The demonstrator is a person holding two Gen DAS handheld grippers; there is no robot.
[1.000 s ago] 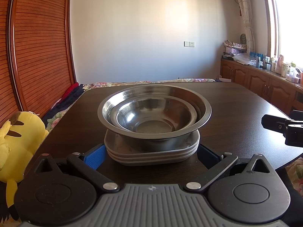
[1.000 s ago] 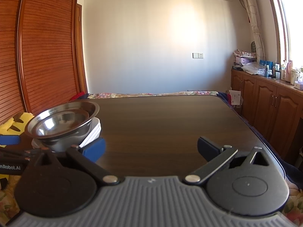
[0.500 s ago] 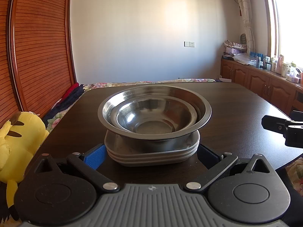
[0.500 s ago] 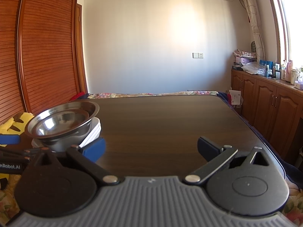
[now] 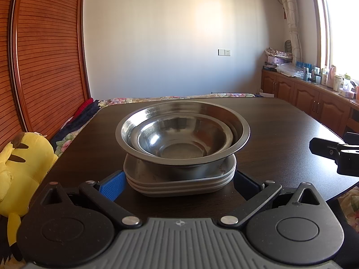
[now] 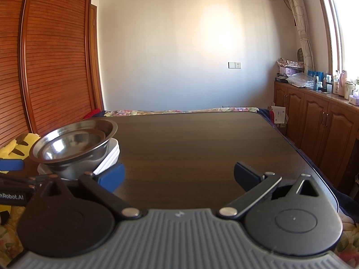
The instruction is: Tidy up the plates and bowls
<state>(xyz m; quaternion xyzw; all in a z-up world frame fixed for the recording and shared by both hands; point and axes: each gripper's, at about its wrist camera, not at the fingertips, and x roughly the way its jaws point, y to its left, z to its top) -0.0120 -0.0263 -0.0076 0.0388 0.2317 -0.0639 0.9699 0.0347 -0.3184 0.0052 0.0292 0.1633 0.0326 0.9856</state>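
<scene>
Left wrist view shows the left gripper (image 5: 179,180) with its jaws spread wide, one on each side of the stack of plates (image 5: 179,179), not pressing it. Two steel bowls (image 5: 182,134), the smaller nested in the larger, sit on the plates near the table (image 5: 280,123) edge. The stack looks finished, so a straight pull back without nudging the plates seems wise. Over bare tabletop, the right gripper (image 6: 179,174) is open too.
</scene>
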